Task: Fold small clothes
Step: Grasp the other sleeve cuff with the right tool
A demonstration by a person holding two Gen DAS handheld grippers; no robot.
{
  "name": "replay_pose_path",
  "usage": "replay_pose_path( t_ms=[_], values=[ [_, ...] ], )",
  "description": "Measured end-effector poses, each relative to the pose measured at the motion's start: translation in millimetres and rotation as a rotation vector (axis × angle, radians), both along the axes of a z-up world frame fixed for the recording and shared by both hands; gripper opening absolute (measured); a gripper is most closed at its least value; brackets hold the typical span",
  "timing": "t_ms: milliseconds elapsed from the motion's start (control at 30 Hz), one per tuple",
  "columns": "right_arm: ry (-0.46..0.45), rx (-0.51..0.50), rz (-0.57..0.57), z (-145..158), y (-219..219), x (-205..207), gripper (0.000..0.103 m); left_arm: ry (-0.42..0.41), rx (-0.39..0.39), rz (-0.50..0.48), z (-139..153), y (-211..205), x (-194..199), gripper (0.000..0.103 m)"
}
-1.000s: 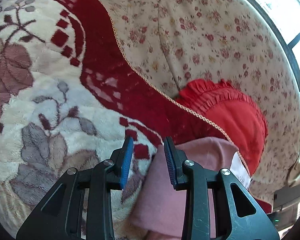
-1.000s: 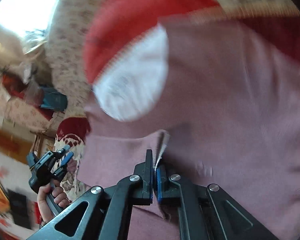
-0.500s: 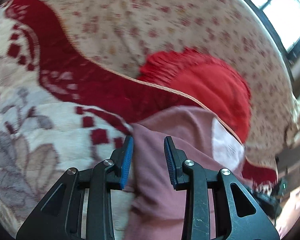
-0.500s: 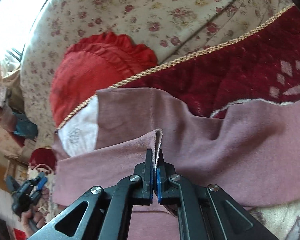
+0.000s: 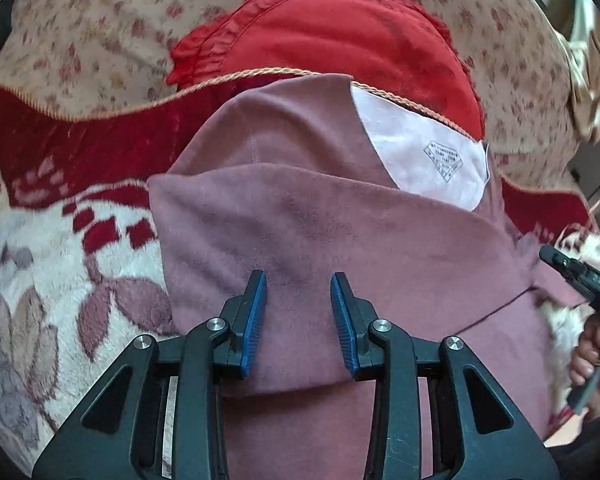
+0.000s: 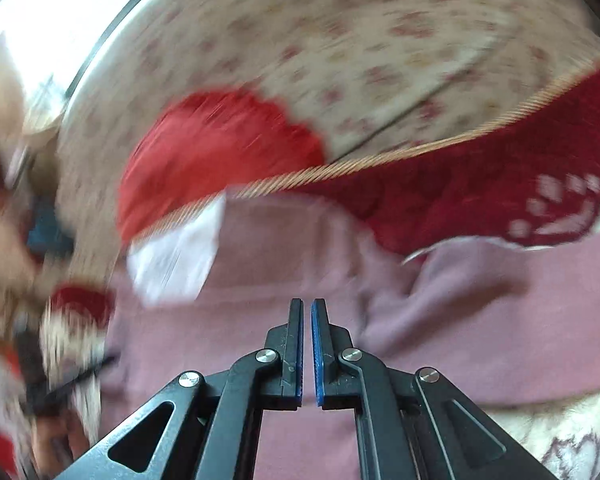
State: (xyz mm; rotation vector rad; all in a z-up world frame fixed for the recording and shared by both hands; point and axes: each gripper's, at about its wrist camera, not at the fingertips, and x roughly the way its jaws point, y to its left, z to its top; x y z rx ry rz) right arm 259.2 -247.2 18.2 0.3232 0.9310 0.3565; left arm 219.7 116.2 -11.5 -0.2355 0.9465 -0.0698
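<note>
Evidently the fold has just been laid. Reading left to right in the left wrist view: the floral blanket (image 5: pixel 48 280) with its dark red border, then the mauve garment (image 5: pixel 300 216) lying on it, its near layer doubled over the far one, with a white label patch (image 5: pixel 424 156) exposed at the upper right. Behind it sits a red ruffled cushion (image 5: pixel 340 36) against flowered upholstery.

Half a second ago my right hand-held gripper (image 6: pixel 307 344) had a raised edge of the mauve cloth pinched between its pads. Now those jaws stand clenched with nothing between them, and the cloth lies flat beneath. I judge the carried edge has been released, so this fold is complete and the next one, or a smoothing pass, is due.

My left hand-held gripper (image 5: pixel 299 312) has swung across from the blanket to over the middle of the garment. Its jaws are parted and have just been opening a little; the cloth lies below them and nothing is gripped. It points steeply down at the folded layer.

At the right edge of that view the right gripper's black body and the person's fingers (image 5: pixel 588 356) show, just off the garment's corner. The right wrist view is motion-blurred.
</note>
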Motion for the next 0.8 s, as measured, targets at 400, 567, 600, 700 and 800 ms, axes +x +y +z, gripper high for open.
replay_pose_path(
  t_ms=[400,567,600,700,800],
  values=[
    [0.150,-0.068,0.054,-45,26,-4,0.018,-0.029,0.007,-0.063,-3,-21,-1,0.072],
    [-0.002,-0.081,-0.053,5,1,-22,0.019,-0.125,-0.019,-0.085,14,-31,-15,0.072],
    [-0.057,-0.103,-0.098,17,-11,-29,0.020,-0.157,0.005,-0.101,19,-38,-19,0.072],
    [-0.190,-0.218,-0.294,45,-65,-59,0.022,-0.239,0.050,-0.184,30,-60,-30,0.072],
    [-0.245,-0.272,-0.500,54,-132,-94,0.023,-0.253,0.062,-0.262,30,-78,-36,0.072]
  ],
)
